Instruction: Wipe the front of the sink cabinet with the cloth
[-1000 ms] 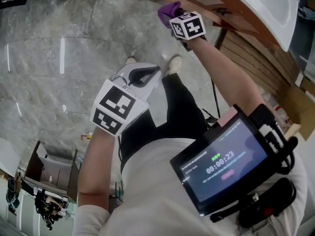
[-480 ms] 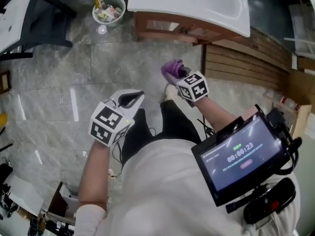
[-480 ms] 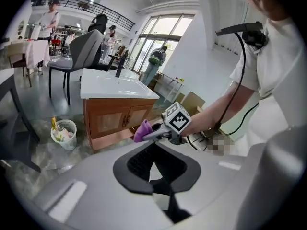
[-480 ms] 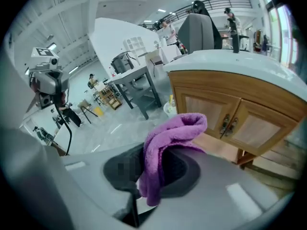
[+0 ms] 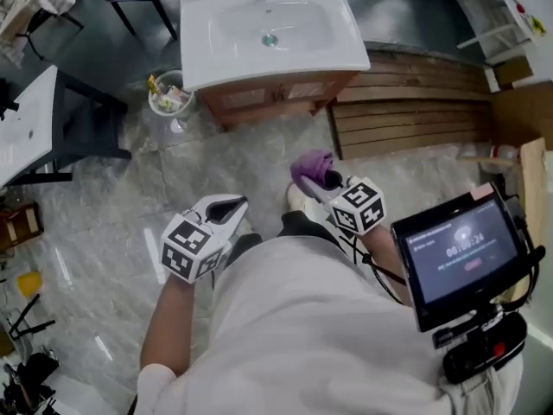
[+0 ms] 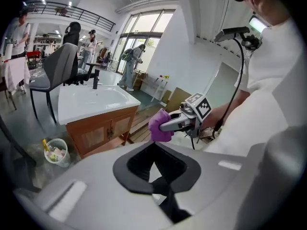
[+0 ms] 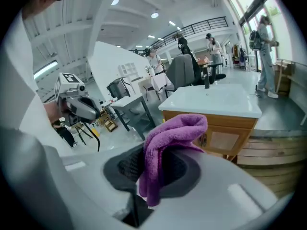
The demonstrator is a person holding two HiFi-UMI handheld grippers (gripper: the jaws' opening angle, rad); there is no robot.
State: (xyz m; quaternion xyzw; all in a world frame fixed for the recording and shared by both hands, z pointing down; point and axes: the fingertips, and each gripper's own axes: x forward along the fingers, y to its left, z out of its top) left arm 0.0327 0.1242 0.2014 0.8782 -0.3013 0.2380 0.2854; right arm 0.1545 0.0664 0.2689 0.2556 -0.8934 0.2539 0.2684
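The sink cabinet stands at the top of the head view, its wooden front with two doors under a white basin. My right gripper is held well short of that front, over the floor, shut on a purple cloth. In the right gripper view the cloth drapes out of the jaws, with the cabinet beyond. My left gripper hangs beside it to the left, shut, with nothing in it. The left gripper view shows the cloth and the cabinet ahead.
A small waste bin with rubbish stands left of the cabinet. A slatted wooden pallet lies to its right. A tablet hangs on the person's right side. A dark table and chairs are to the left; the floor is grey marble.
The right gripper with the cloth has come away from the cabinet front towards the body. The view has pulled back, and the whole sink now shows.
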